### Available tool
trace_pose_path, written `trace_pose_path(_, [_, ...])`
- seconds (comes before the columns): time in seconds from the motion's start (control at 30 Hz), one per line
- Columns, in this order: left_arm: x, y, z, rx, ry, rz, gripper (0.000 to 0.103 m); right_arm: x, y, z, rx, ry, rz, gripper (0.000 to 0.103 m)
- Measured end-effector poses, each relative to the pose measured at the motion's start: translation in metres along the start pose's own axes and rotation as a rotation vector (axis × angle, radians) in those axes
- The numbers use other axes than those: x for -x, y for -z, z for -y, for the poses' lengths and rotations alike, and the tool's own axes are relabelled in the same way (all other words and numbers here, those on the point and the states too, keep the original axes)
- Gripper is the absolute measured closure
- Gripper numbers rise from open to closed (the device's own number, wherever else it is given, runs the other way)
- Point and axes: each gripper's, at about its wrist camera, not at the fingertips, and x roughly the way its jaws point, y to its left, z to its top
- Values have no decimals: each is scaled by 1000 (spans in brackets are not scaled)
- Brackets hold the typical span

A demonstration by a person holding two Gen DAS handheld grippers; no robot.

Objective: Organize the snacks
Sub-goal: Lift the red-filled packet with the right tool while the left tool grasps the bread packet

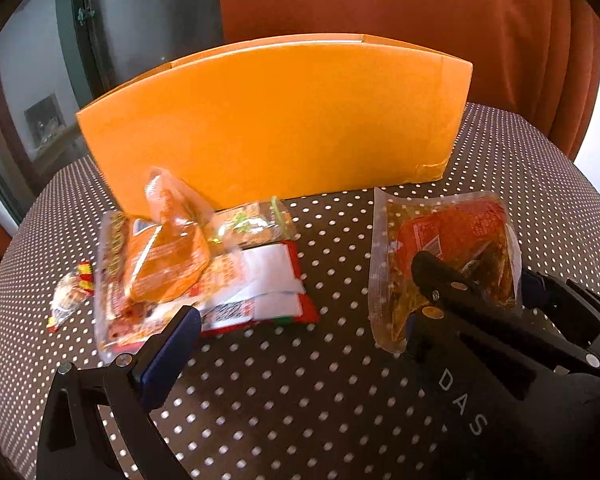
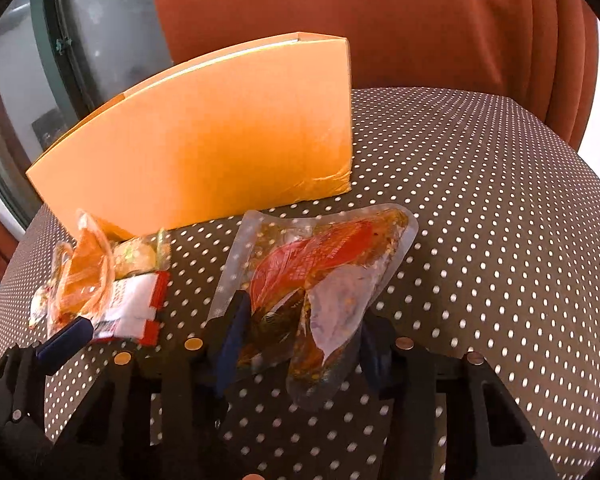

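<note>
Right gripper [image 2: 300, 344] has its two blue-padded fingers on either side of a clear vacuum pouch [image 2: 320, 276] with a red label and oily, reddish contents. The near end of the pouch sits between the pads and looks pinched and crumpled there, so I judge it gripped, with that end raised off the cloth. Its long axis runs away from the tool, near to far, tilting slightly right, toward the orange box [image 2: 204, 152] that stands at the far left of the table. From the pouch, the box's open top is up and to the far left — that is the direction any drop-in would have to take, and the right hand is clearly the nearer one for it.

Left gripper [image 1: 296, 344] is spread wide and holds nothing. One blue pad [image 1: 168, 356] lies just beside the near edge of a heap of snack packets [image 1: 204, 276] — an orange-labelled clear bag on top, a red-and-white packet beneath, and a small wrapped sweet [image 1: 70, 296] just left of the heap. The heap lies in front of the box's near face.

Everything rests on a dark tablecloth with white dots [image 2: 480, 200], soft enough to wrinkle under a sliding packet. Behind are a rust-orange curtain [image 2: 380, 20] and, at far left, a dark-framed window.
</note>
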Motion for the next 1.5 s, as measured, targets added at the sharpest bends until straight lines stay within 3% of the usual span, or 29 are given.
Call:
trace_pose_path(0.43, [46,9,-49,16,-5,84,0,42,7,-49,51,-20,67,52])
trace_pose_path(0.8, [60,4,-74,5,-34,118,0,41,-13,-69,63,-32,94,52])
trace_pose_path(1.1, [40,-17,-100,-28,-72,120,0,27,-26,-76,44,-36,109,52])
trace_pose_path(1.5, [-7,-23,-97,-90,-78,72,0,1,-21,-77,12,-14,77,52])
